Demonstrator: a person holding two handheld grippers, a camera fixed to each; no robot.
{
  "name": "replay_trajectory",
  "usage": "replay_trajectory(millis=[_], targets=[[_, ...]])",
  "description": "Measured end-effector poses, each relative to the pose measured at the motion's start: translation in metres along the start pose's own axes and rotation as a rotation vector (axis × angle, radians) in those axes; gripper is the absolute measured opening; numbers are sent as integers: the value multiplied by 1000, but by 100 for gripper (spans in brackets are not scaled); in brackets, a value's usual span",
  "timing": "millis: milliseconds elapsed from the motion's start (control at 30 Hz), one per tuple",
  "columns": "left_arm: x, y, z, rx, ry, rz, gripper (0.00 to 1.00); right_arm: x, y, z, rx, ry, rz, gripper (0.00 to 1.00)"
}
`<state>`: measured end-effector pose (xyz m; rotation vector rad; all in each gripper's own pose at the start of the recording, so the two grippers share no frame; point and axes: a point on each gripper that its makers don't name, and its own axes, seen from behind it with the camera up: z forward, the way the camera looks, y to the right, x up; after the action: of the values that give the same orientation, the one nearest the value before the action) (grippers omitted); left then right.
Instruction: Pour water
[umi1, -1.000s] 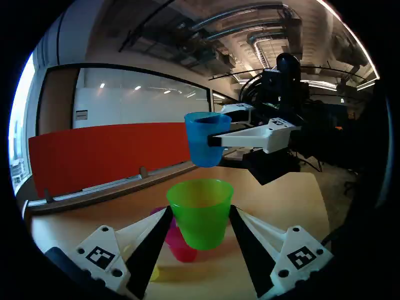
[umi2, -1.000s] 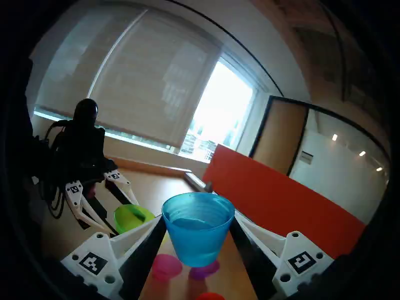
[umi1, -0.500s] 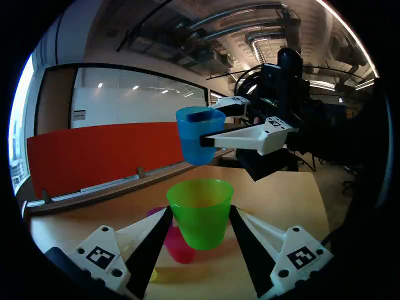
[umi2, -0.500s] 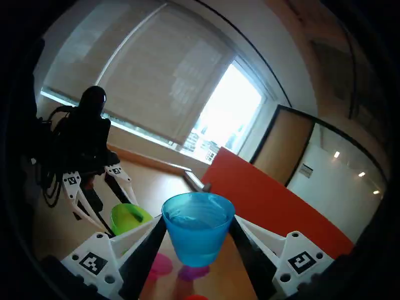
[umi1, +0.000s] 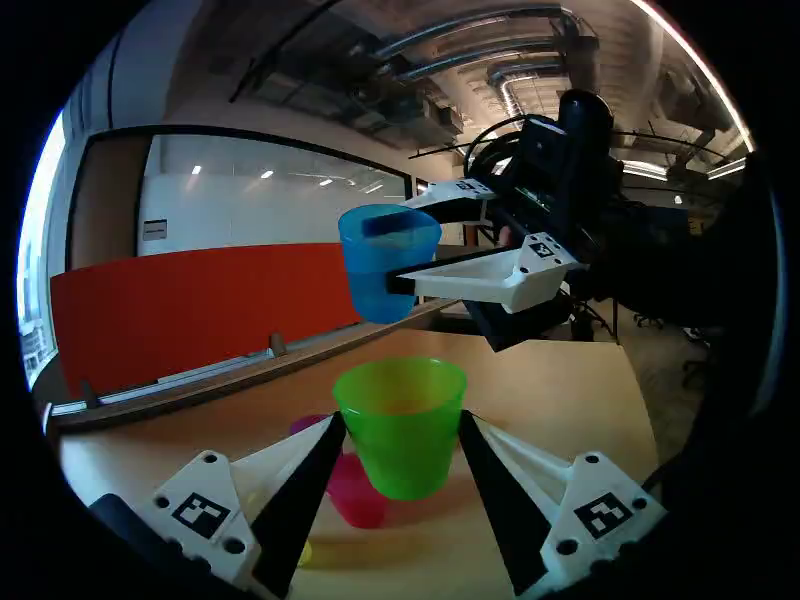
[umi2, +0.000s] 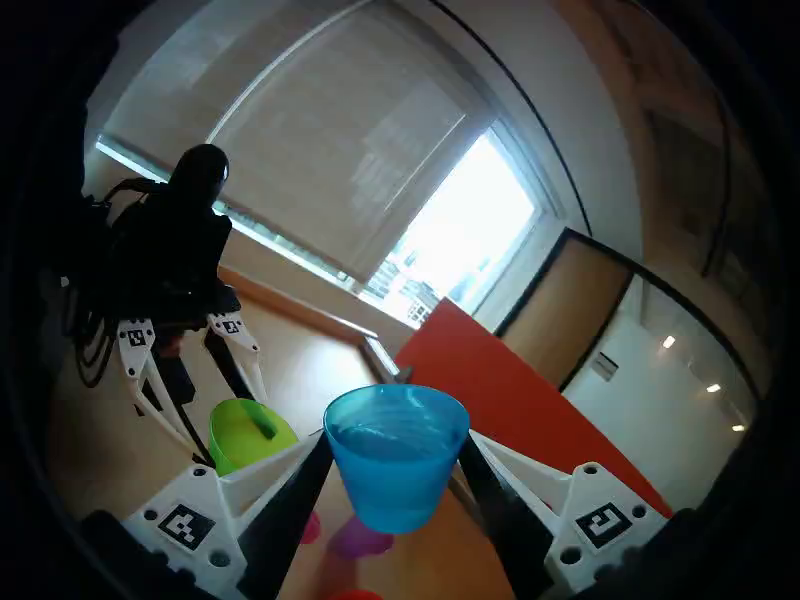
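Shifted leftward, blue cup stands nearly upright, higher than green cup.

open air gap btwn blue cup & green cup, pink cup low left, bare tabletop right

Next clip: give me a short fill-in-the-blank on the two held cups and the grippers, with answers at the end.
1. The left gripper holds the green cup ____, not tilted.
2. The blue cup, between the fingers of the right gripper, contains ____.
3. In the left gripper view, the blue cup hangs ____ than the green cup.
Missing words: upright; water; higher.
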<state>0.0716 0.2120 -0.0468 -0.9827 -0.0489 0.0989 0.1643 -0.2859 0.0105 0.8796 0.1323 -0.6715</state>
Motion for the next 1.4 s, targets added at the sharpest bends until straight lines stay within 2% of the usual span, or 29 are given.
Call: replay_trajectory(millis=[1067, 1400], targets=[[1, 6, 3, -17, 5, -1, 82, 9, 9, 6, -14, -27, -257, 89], [3, 9, 5, -23, 13, -3, 82, 12, 9, 6, -6, -35, -309, 89]])
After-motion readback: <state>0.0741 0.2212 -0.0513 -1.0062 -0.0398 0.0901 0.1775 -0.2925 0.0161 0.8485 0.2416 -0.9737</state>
